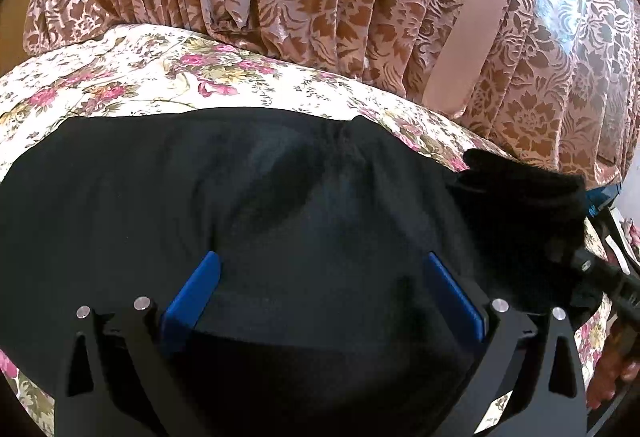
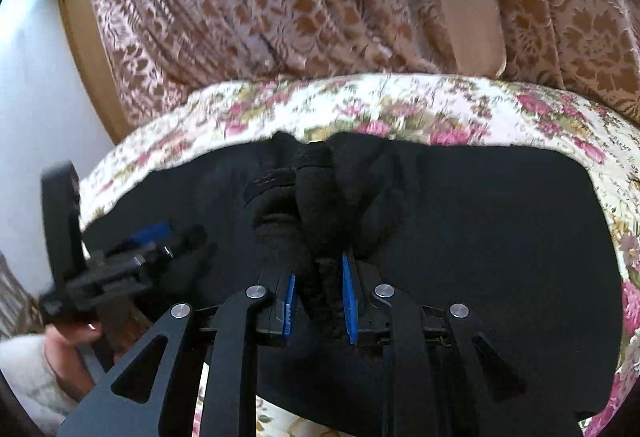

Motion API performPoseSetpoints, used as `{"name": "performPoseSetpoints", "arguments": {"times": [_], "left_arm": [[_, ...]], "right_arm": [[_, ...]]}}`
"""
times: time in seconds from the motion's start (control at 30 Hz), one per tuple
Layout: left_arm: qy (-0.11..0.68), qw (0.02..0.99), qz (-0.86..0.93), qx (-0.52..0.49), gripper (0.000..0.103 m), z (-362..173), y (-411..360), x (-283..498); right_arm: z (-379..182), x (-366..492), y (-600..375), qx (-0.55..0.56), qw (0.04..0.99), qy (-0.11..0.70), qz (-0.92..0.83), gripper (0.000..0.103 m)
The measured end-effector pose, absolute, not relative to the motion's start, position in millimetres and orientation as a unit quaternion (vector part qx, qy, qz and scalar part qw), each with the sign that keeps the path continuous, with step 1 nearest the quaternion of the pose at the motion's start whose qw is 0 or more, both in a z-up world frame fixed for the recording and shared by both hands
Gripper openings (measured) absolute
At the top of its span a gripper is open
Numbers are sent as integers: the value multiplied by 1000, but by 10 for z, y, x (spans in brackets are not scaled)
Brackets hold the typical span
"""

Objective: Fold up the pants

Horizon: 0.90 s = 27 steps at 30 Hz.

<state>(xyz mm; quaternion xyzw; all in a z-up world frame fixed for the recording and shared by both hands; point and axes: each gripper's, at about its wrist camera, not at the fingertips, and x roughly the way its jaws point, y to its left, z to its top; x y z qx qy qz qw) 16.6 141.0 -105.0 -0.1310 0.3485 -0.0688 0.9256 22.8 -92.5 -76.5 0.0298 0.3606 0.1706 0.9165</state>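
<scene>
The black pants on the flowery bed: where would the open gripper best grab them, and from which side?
A guess: the pants lie flat, so the left gripper, open above them, has no raised fold under it. Better to take the far edge, coming in low from the left side, opposite the bunch that the right gripper pinches.

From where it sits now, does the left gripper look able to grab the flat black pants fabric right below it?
Probably yes. The left gripper is open with the black pants spread flat directly beneath its blue fingers, nothing between. The right gripper, shut on a bunched fold, sits off to the side.
</scene>
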Motion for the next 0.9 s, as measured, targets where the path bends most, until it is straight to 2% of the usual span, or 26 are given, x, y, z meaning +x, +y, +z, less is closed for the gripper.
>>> {"name": "performPoseSetpoints", "arguments": {"times": [0.13, 0.2, 0.23, 0.27, 0.47, 0.5, 0.63, 0.67, 0.73, 0.77, 0.8, 0.83, 0.87, 0.9], "left_arm": [[348, 921, -71, -161, 101, -999, 1453, 142], [339, 913, -87, -211, 101, -934, 1504, 107], [337, 905, -105, -239, 101, -899, 1510, 99], [339, 898, -119, -254, 101, -871, 1495, 105], [356, 869, -212, -269, 101, -724, 1143, 236], [363, 863, -226, -268, 101, -718, 1057, 289], [403, 837, -262, -260, 100, -777, 764, 507], [423, 829, -265, -253, 99, -820, 661, 576], [447, 819, -268, -241, 93, -899, 499, 663], [457, 814, -269, -238, 78, -937, 442, 694], [464, 811, -268, -235, 57, -968, 397, 699], [469, 810, -266, -230, 50, -992, 372, 706], [471, 814, -258, -220, 36, -1005, 345, 705], [470, 818, -252, -213, 29, -1015, 340, 696]], "right_arm": [[-928, 195, -910, 14, 909, 377, 176, 28], [-898, 126, -907, 7, 905, 373, 205, 46], [-870, 85, -918, 11, 900, 373, 226, 61], [-822, 29, -953, 20, 898, 368, 240, 66], [-468, -130, -1600, 130, 921, 293, 221, 65], [-416, -104, -1780, 152, 927, 283, 195, 61], [-375, 91, -2298, 177, 938, 286, 87, 37], [-409, 163, -2409, 181, 936, 296, 68, 35], [-475, 239, -2518, 186, 932, 309, 49, 30], [-511, 284, -2544, 187, 929, 317, 42, 29], [-583, 335, -2555, 186, 925, 330, 39, 29], [-632, 342, -2553, 183, 924, 335, 36, 28], [-670, 354, -2544, 179, 923, 338, 34, 28], [-697, 375, -2513, 177, 922, 341, 37, 28]]}}
